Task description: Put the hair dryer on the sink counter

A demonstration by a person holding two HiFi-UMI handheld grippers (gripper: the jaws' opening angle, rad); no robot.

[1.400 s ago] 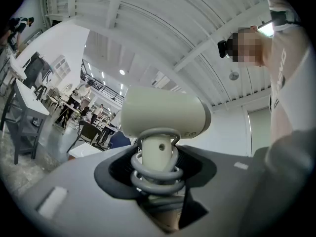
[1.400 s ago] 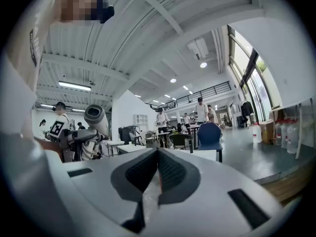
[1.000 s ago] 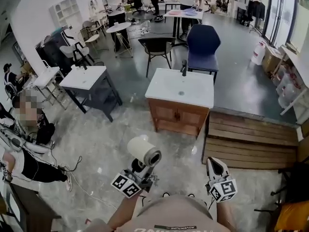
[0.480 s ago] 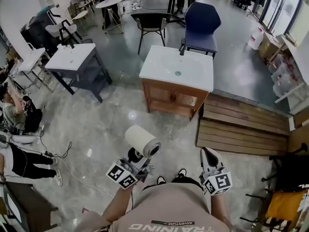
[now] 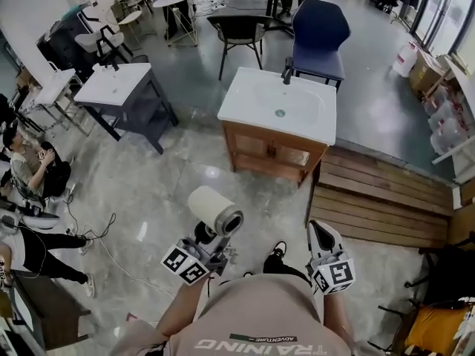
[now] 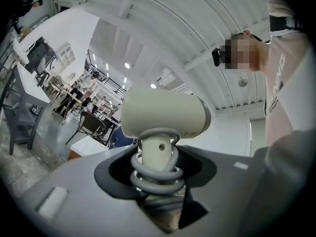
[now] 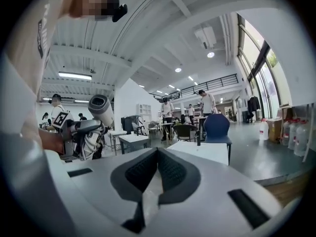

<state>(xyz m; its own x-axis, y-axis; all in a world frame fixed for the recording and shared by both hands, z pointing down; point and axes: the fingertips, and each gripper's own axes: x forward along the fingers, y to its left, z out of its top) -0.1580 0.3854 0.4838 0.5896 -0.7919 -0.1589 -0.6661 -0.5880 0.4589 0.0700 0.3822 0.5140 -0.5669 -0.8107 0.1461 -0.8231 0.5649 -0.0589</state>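
A cream hair dryer (image 5: 215, 211) stands upright in my left gripper (image 5: 205, 242), low in the head view over the marble floor. In the left gripper view the jaws are shut on the handle of the hair dryer (image 6: 163, 115), with its grey coiled cord wound round the handle. My right gripper (image 5: 321, 233) is shut and holds nothing; in its own view the right gripper (image 7: 157, 157) has its pads pressed together. The white-topped sink counter (image 5: 310, 123) on a wooden cabinet stands ahead, well apart from both grippers, with a black tap at its back edge.
A second, dark-framed sink stand (image 5: 119, 87) is at the left. A wooden slatted platform (image 5: 386, 199) lies right of the cabinet. A blue chair (image 5: 319, 32) and a black chair (image 5: 241, 28) stand behind the sink. People (image 5: 30, 169) sit at the far left, with cables (image 5: 96, 236) on the floor.
The view has shifted toward the sink counter, which now looks larger and nearer. Both grippers keep their places low in the view, the left still gripping the hair dryer. A shoe now shows between them.
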